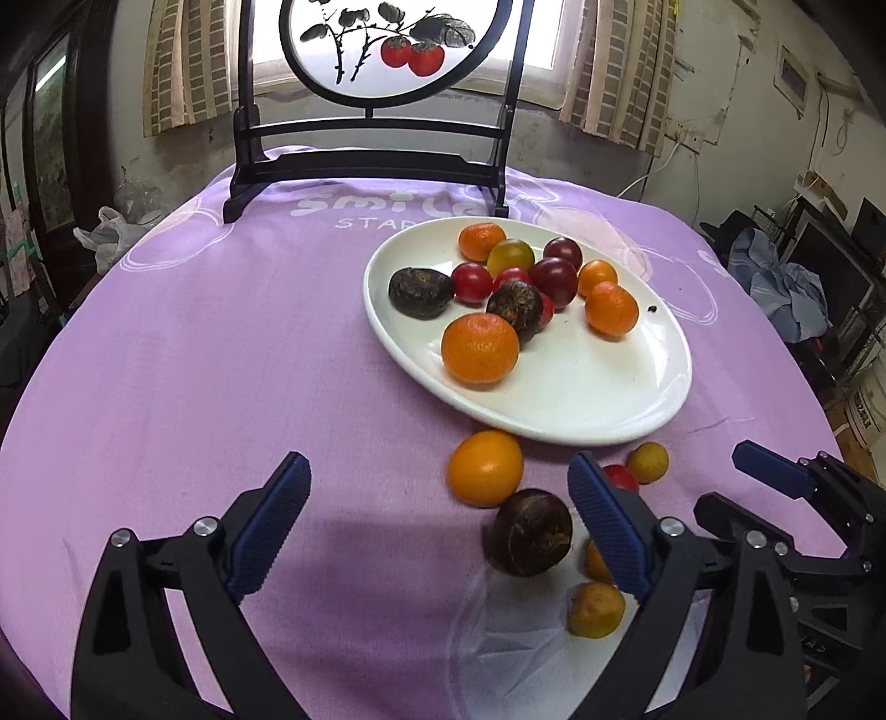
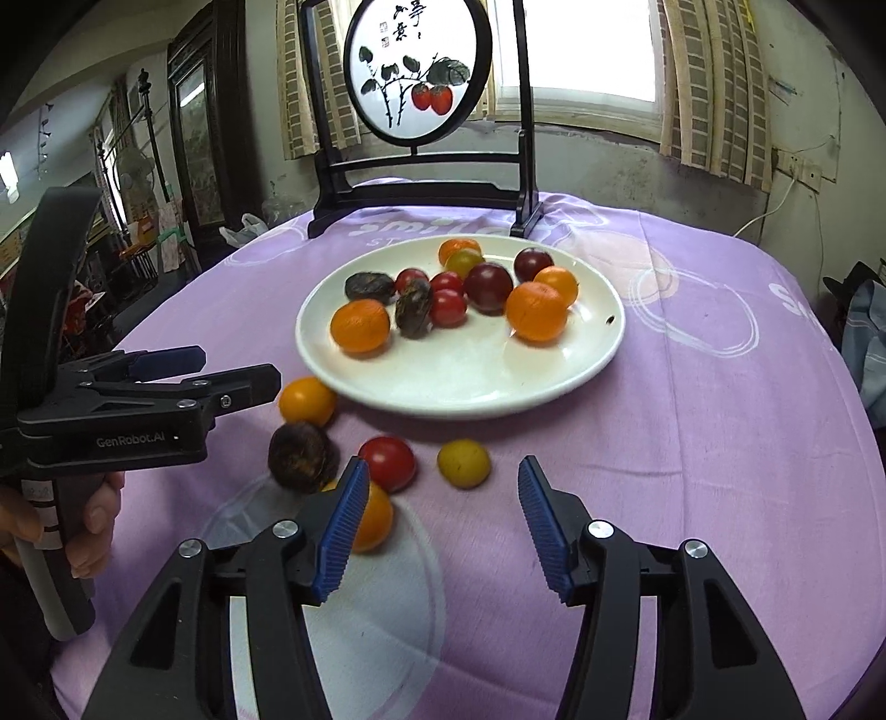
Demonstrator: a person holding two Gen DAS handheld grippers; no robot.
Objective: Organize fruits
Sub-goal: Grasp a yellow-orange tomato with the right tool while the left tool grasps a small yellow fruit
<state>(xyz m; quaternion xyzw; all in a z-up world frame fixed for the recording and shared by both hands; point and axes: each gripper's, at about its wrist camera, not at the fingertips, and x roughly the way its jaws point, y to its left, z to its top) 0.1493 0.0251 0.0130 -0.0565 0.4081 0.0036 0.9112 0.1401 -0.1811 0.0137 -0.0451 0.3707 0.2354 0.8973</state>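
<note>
Nearest us, the left tool (image 1: 437,518) stands wide open over the purple cloth with nothing between its pads. Our right tool (image 2: 443,515) is parted about halfway and also holds nothing.

On our side of the white plate (image 2: 470,382), loose fruit lies on the desk (image 2: 692,443): a dark brown fruit (image 2: 302,457), a red tomato (image 2: 389,462), a small yellow fruit (image 2: 463,462), an orange (image 2: 307,400) just beside the plate's rim, and another orange one (image 2: 374,523) partly behind the right tool's left finger.

On the plate sit tangerines (image 2: 360,325), red tomatoes (image 2: 447,307), dark plums (image 2: 487,287) and two more dark brown fruits (image 2: 414,307), clustered toward its far half.

Beyond the plate stands a round painted screen (image 2: 418,72) in a black frame, before a window (image 2: 581,50).
</note>
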